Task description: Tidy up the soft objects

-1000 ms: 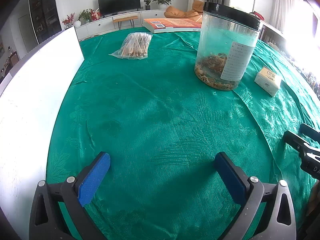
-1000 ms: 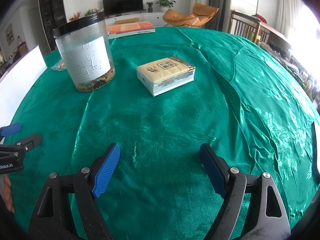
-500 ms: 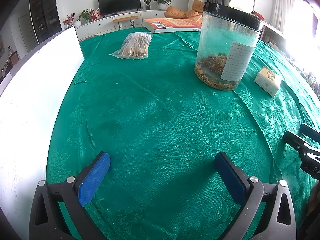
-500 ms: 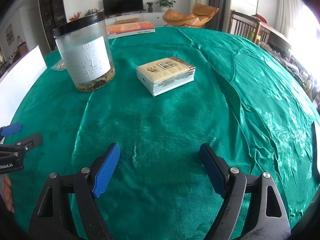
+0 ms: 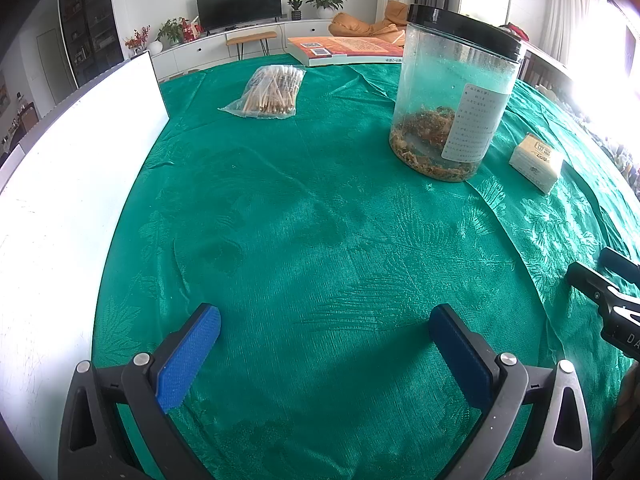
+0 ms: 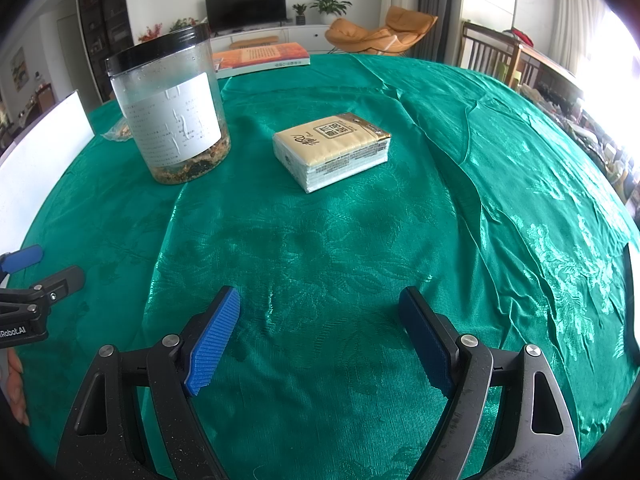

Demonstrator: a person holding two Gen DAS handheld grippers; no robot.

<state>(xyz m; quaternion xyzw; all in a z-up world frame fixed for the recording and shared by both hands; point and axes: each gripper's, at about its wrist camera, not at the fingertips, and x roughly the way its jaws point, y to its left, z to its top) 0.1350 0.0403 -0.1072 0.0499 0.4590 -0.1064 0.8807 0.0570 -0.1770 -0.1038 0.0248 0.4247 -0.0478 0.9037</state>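
Note:
A yellow-and-white tissue pack (image 6: 332,150) lies flat on the green tablecloth, well ahead of my right gripper (image 6: 320,312); the same tissue pack (image 5: 536,162) shows at the right in the left wrist view. A clear bag of cotton swabs (image 5: 272,92) lies far ahead of my left gripper (image 5: 324,330). Both grippers hover low over bare cloth, open, with nothing between their blue pads. In the left wrist view the right gripper (image 5: 608,280) pokes in at the right edge; the left gripper (image 6: 28,272) pokes in at the left edge of the right wrist view.
A tall clear jar with a black lid (image 5: 448,100), dried bits at its bottom, stands between the swabs and the tissues. An orange book (image 5: 348,48) lies at the far table edge. A white board (image 5: 80,152) runs along the left. The green cloth (image 6: 500,168) is wrinkled at right.

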